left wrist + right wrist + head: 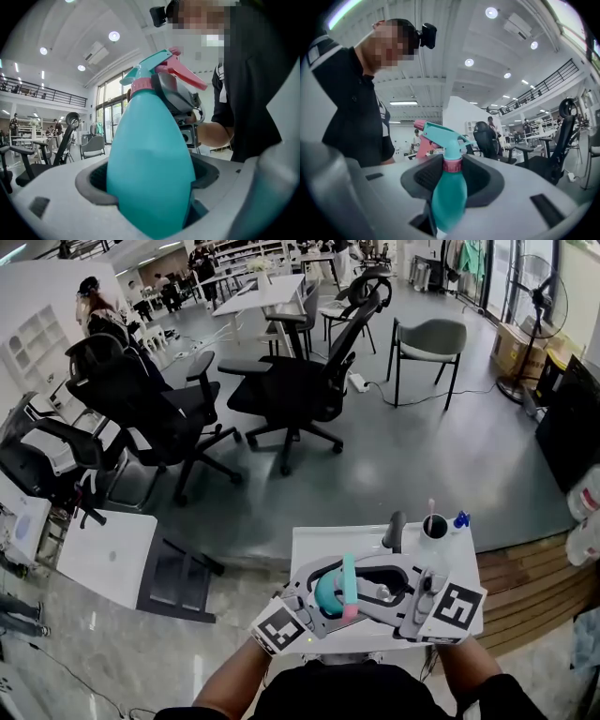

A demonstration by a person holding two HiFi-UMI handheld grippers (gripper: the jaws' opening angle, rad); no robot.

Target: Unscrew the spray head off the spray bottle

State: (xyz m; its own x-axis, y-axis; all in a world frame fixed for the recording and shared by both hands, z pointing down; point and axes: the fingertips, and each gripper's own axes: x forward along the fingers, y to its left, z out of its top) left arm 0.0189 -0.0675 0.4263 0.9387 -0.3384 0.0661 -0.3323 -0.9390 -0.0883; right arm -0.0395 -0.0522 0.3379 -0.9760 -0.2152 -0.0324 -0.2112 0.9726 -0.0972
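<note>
bottle [150, 140]: lifted over desk's [314, 542] near edge | left tongs [150, 183]: clamped on body, anchors against twist | right tongs [452, 183]: pinching pink collar [452, 165] to turn head [440, 133] off | head still on, I reckon

Both forearms [234, 679] bend in close before the chest, grippers level and facing each other. The left gripper [150, 187] clamps the bottle [150, 154]; the right gripper [452, 176] clamps its neck [452, 165].
</note>
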